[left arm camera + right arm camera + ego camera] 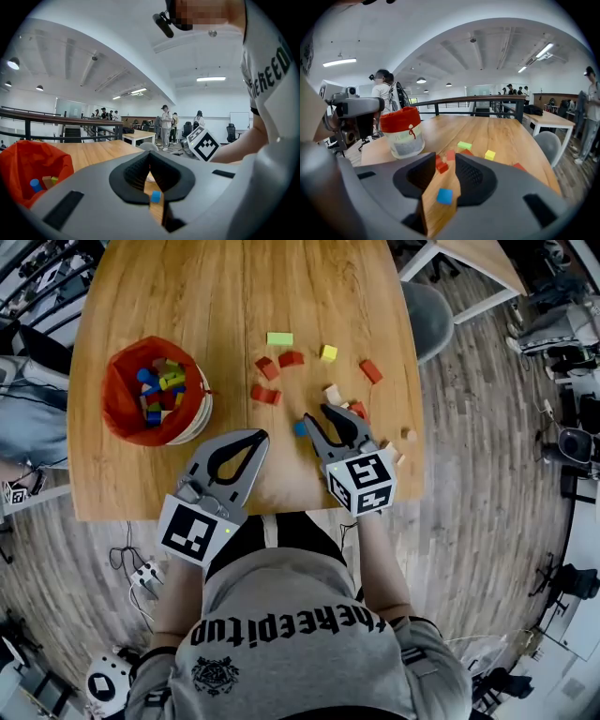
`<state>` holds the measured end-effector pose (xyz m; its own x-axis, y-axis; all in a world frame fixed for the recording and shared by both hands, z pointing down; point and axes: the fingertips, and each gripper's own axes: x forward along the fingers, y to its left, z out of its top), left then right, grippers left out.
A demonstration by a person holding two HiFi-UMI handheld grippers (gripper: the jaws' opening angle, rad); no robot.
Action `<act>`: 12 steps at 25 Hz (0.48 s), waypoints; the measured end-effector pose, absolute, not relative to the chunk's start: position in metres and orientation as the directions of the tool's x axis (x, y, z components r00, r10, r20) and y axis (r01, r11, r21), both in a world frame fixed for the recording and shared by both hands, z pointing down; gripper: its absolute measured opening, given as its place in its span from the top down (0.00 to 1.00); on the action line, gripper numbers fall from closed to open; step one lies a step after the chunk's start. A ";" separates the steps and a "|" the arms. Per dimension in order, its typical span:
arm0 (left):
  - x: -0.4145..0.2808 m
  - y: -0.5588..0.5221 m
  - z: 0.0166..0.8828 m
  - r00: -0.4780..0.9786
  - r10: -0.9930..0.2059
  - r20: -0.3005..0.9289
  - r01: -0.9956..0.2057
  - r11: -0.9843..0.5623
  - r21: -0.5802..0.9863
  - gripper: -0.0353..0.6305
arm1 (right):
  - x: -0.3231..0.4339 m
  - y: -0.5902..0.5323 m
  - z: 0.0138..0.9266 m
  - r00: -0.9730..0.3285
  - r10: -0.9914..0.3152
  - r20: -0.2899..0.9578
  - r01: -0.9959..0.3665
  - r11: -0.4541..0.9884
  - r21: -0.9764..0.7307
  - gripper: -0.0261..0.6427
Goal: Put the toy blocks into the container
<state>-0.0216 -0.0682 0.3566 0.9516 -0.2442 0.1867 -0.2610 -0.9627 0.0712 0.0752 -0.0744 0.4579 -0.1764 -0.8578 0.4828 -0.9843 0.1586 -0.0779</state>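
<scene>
Fingers (473, 176) of the right gripper (319, 413) are gaping toward the blue block (444, 196) to grab it, while the left gripper (260, 435) is idling closed and empty near the container (117, 413).

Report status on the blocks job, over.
Left gripper shut, empty. Right gripper open, lined up on blue block, not gripping. Container part filled, loose blocks on table. No obstruction seen.
</scene>
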 end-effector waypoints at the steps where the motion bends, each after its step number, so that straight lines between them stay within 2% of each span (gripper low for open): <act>1: -0.022 -0.068 0.358 0.952 -0.241 0.190 -0.259 -0.963 0.072 0.92 | 0.074 -0.073 0.462 -0.177 -0.854 0.489 -0.984 0.156 -0.083 0.76; 12: -0.026 -0.067 0.370 0.951 -0.218 0.218 -0.240 -0.968 0.080 0.92 | 0.067 -0.062 0.512 -0.177 -0.801 0.572 -0.983 0.122 -0.134 0.76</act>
